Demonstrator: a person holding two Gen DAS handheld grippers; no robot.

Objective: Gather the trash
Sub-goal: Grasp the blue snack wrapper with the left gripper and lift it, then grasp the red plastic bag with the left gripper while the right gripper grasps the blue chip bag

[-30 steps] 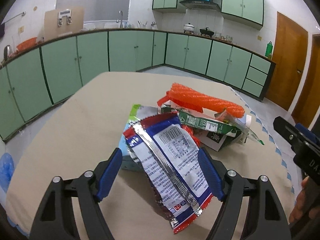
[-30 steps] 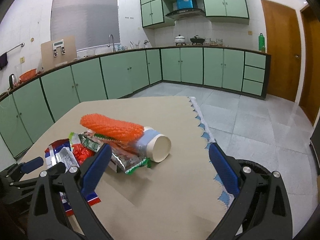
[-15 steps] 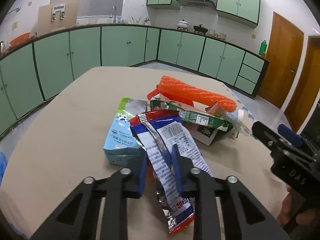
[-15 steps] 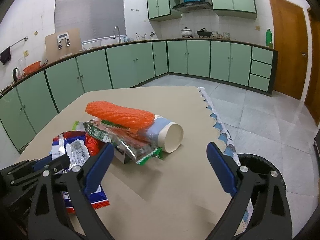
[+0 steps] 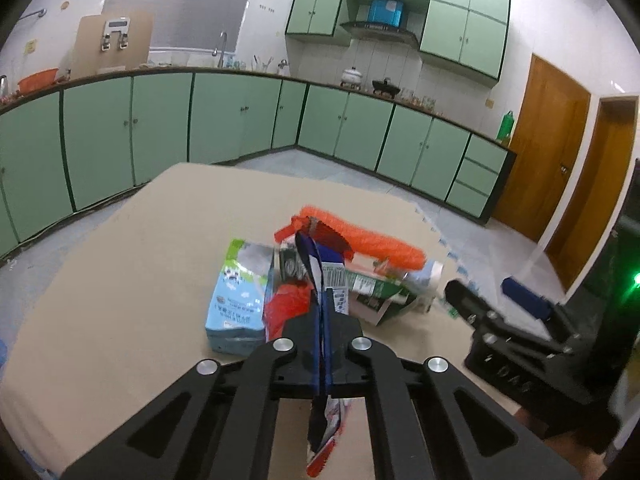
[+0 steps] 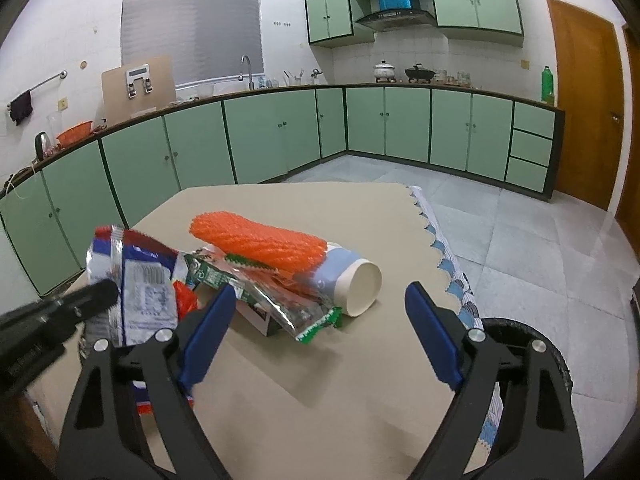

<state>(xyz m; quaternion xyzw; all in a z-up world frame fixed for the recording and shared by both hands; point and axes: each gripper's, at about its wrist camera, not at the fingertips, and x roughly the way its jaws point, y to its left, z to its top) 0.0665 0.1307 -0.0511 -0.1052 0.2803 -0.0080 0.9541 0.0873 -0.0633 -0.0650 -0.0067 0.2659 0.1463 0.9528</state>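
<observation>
My left gripper (image 5: 322, 316) is shut on a red, white and blue snack wrapper (image 5: 320, 280) and holds it edge-on above the table; the wrapper also shows in the right wrist view (image 6: 136, 276). On the table lies a trash pile: a blue milk carton (image 5: 238, 296), an orange foam net (image 6: 260, 242), a green wrapper (image 6: 280, 300) and a paper cup (image 6: 356, 284) on its side. My right gripper (image 6: 316, 336) is open and empty, above the table in front of the pile.
The beige table (image 6: 320, 400) has a scalloped cloth edge (image 6: 448, 264) on the right. A black round bin (image 6: 524, 344) stands on the floor past that edge. Green kitchen cabinets (image 6: 280, 136) line the far walls.
My left gripper closed on the snack wrapper and lifted it off the pile, turning it edge-on. My right gripper stayed open and shifted slightly nearer the pile.
</observation>
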